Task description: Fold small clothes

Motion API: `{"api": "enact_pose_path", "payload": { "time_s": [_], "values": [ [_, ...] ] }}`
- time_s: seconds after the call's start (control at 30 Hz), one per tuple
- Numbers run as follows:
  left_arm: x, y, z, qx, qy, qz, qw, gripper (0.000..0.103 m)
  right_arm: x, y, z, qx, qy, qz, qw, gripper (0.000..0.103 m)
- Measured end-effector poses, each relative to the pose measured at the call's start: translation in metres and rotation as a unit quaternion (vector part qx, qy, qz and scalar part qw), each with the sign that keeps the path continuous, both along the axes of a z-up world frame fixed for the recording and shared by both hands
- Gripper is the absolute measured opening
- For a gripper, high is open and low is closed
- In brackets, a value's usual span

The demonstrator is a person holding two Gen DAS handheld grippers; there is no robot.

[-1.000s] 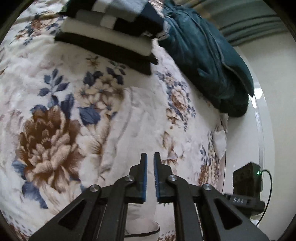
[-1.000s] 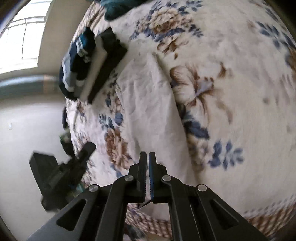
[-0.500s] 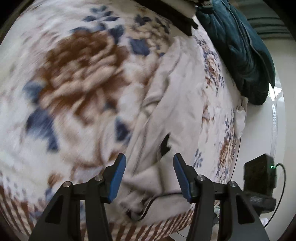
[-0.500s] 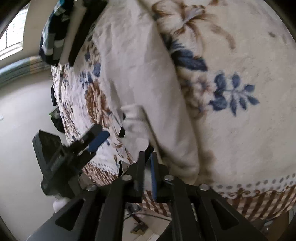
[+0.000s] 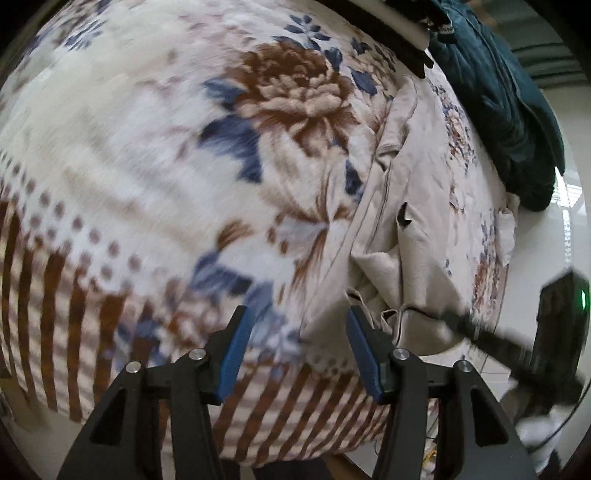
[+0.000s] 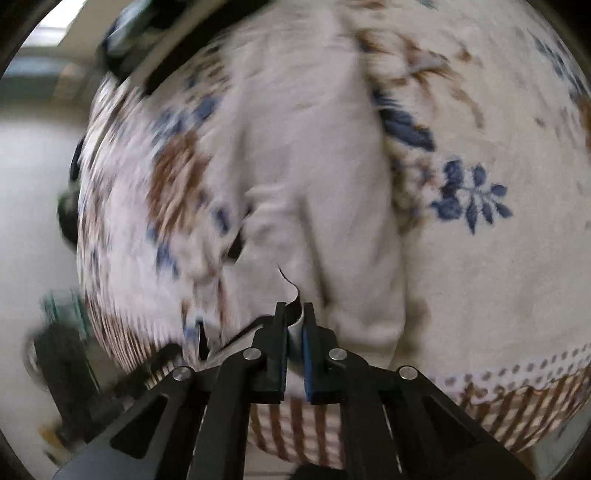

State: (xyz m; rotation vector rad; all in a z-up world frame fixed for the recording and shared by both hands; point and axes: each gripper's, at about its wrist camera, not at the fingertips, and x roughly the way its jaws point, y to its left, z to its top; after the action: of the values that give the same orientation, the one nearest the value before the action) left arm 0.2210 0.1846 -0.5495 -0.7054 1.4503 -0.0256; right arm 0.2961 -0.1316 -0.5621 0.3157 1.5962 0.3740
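A bed fills both views, covered by a plush floral blanket (image 5: 155, 155) in cream with brown peonies and blue leaves; toward the bed's near edge the pattern turns to dots and then brown stripes (image 5: 55, 314). At the bed's far side lies a dark teal quilted cover (image 5: 509, 110), bunched at the edge. Beyond that edge the pale glossy floor (image 5: 570, 206) reflects daylight. In the right wrist view a bright window (image 6: 62, 18) shows past the bed's far corner, with a pale wall (image 6: 33, 166) below it, all blurred.
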Motion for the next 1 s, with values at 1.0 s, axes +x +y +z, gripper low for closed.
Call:
{"api": "enact_pose_path", "payload": {
  "time_s": [1.0],
  "values": [
    [-0.027,-0.084,-0.067,-0.027,0.005,-0.129,0.9913,0.02,-0.125,-0.081,-0.119,0.113,0.151,-0.202,0.961,0.045]
  ]
}}
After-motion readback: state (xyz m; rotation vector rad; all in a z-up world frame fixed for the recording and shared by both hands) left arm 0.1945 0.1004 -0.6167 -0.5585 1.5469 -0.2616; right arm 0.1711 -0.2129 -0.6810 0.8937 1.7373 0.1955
